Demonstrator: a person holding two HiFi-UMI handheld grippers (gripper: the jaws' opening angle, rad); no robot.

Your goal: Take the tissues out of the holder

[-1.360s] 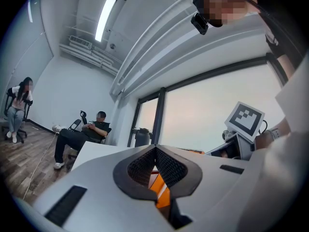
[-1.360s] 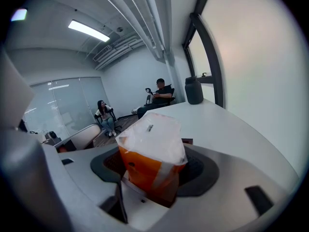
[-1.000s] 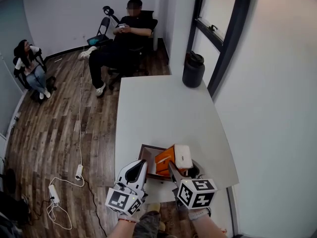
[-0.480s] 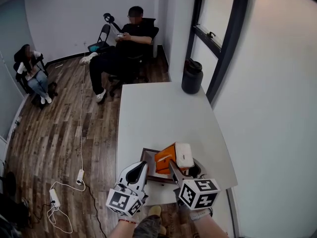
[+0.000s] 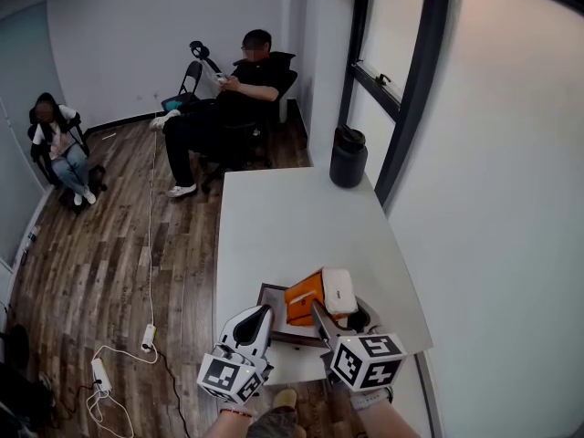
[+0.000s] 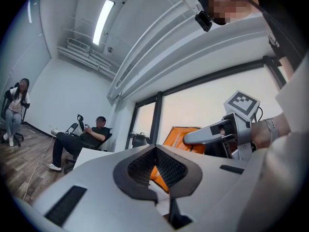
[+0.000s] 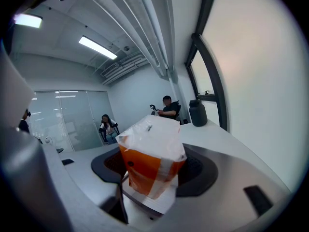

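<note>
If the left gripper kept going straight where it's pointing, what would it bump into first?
Probably the orange tissue pack. The left gripper is shut and aims right at it in its own view. It's hard to tell how far apart things are, so it might catch the rim of the holder first.

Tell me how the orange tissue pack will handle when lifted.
The tissue pack probably squashes: its plastic wrap crinkles where the right gripper clamps it. Likely light for its size, being tissues. The glossy film may slip.
</note>
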